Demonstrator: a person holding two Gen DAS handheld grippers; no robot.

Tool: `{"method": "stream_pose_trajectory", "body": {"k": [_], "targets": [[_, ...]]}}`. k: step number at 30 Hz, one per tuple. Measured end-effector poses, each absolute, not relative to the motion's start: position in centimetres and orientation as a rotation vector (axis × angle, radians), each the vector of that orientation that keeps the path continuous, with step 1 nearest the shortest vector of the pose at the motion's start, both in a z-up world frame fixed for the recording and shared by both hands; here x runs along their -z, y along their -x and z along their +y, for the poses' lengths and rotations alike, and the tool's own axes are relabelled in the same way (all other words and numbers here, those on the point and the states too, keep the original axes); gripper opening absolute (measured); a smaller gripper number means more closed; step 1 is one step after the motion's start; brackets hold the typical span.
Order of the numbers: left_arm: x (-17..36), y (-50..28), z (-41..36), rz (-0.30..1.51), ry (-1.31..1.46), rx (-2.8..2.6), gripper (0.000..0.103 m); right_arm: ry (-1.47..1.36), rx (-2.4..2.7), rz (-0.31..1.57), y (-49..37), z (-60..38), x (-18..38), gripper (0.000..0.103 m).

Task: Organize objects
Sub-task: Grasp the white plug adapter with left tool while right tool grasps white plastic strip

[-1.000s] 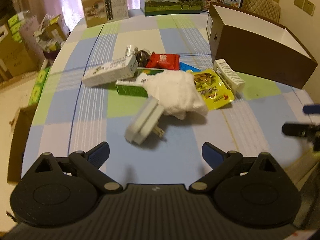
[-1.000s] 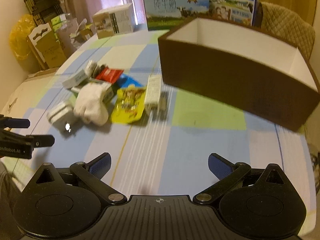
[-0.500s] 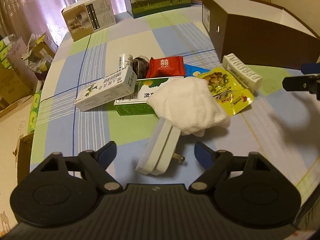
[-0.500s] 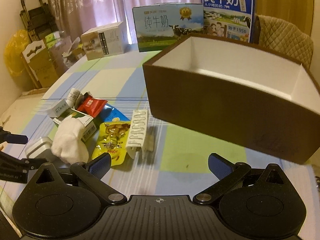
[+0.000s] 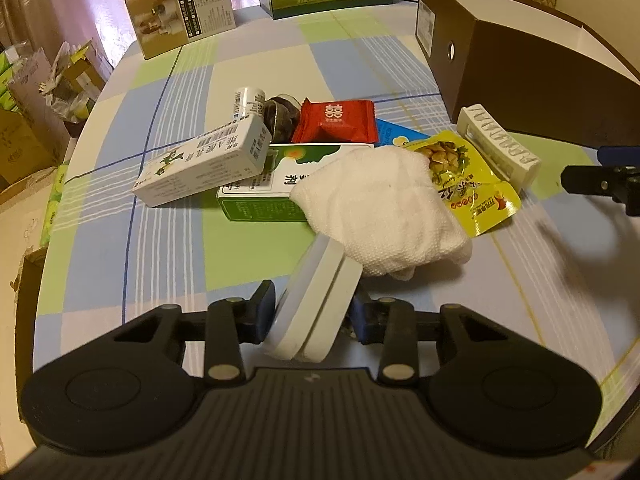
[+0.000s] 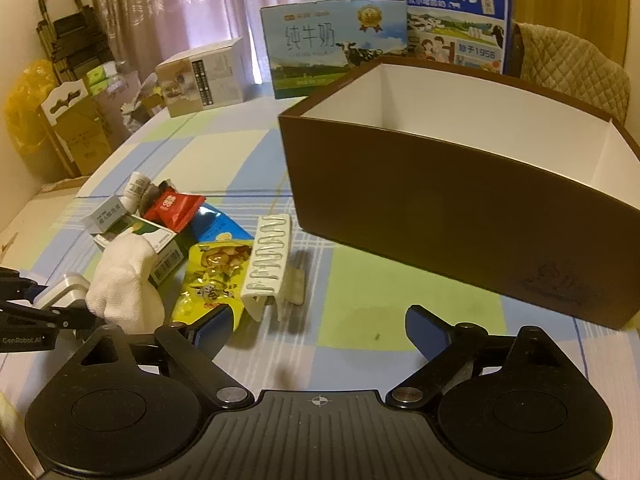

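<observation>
With its two blue pads drawn in on either side of the white charger, the left gripper looks clamped on that plug block, or within a touch of it, at the near edge of the pile; the left pad meets the block's side, while the right pad's contact is partly hidden. I judge the step in hand to be the first pick: securing the charger before carrying it to the brown box, which stands open and seemingly empty at the far right of the tabletop. Next comes a straight lift, clear of the white cloth that touches the charger's far end and could drag along with it. Beyond the cloth lie a green carton, a white carton tilted across it, a red packet and a yellow snack pouch. Over on the right, the right gripper hangs wide apart and holds nothing, near a white ribbed clip just left of the box.
</observation>
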State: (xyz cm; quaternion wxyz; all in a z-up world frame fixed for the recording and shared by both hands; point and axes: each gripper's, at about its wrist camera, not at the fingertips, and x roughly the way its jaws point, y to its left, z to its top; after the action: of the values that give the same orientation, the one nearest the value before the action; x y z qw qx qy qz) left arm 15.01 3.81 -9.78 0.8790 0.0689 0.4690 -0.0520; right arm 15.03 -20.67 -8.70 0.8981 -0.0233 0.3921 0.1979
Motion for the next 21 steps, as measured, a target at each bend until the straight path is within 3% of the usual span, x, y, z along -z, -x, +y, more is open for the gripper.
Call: {"method": "stream_pose_trajectory", "body": {"k": [5,16,21], "targets": [[9.2,-14.6,3.9,0.945,-0.147,0.094,0.030,0.040,-0.458,0.783,-15.1,-19.7,8.4,0.080],[7.5,-15.1,5.3,0.888,-0.079,0.030,0.030,0.111,-0.477,0.794,-17.6,-16.0,9.2,0.048],[7.4,-15.5,5.8,0.886,-0.063,0.004,0.030,0.107,-0.449,0.836,-19.9,-14.9,10.7,0.041]]}}
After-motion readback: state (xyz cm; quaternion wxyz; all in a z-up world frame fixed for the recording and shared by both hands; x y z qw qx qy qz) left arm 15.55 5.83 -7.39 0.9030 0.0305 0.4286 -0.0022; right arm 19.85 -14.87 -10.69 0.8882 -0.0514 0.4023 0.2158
